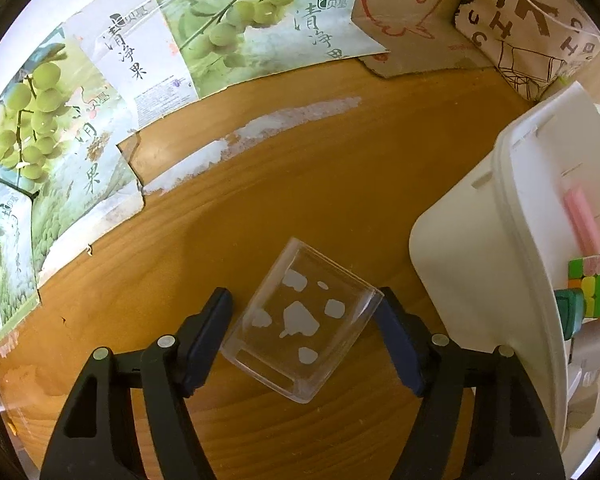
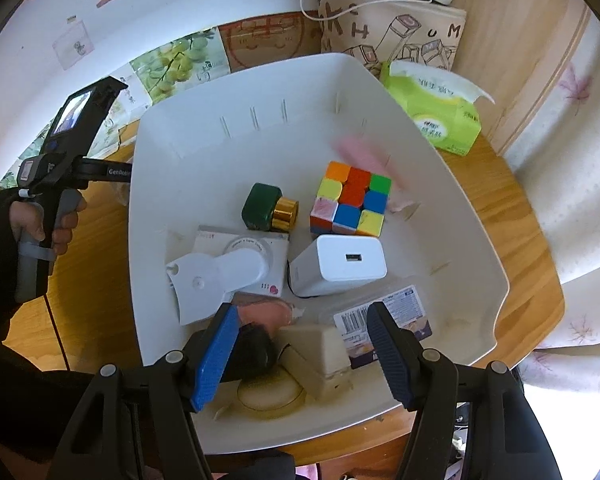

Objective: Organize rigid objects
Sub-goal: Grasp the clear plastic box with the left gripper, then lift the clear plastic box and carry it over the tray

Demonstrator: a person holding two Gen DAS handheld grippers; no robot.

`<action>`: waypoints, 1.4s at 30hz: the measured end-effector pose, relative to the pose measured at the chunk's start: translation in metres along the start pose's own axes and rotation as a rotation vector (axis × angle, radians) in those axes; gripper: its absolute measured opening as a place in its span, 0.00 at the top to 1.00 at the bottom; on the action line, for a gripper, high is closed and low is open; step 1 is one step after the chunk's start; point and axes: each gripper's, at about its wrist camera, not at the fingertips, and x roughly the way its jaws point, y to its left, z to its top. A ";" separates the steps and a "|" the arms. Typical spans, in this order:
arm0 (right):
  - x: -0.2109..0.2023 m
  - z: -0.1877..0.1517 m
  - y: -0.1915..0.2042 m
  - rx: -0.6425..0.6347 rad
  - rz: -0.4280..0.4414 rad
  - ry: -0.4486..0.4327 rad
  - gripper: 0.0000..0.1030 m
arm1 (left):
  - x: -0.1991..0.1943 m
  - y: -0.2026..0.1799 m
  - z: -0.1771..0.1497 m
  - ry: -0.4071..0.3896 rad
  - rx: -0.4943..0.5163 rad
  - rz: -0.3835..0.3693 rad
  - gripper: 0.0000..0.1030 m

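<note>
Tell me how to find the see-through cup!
Find the big white bin on the wooden table. Just outside it, the clear square cup lies on its side between the left gripper's open fingers. It alone is see-through, with white blotches.

**Around the wooden table**

We see a wooden table (image 1: pixel 300 152). Along its far edge lean grape-printed cardboard sheets (image 1: pixel 236 20) and a lettered canvas bag (image 2: pixel 392 32); a green tissue pack (image 2: pixel 436 112) sits near its right edge.
</note>
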 end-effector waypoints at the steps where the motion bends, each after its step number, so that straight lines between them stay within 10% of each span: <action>1: 0.001 0.000 0.000 0.001 0.005 0.002 0.35 | 0.000 0.000 -0.001 -0.005 -0.002 0.004 0.27; 23: 0.002 0.018 0.003 -0.242 0.183 0.019 0.35 | -0.057 -0.001 -0.049 -0.016 -0.246 0.032 0.35; 42: 0.000 0.032 -0.012 -0.451 0.308 -0.008 0.30 | -0.162 -0.081 -0.075 -0.157 -0.292 0.049 0.35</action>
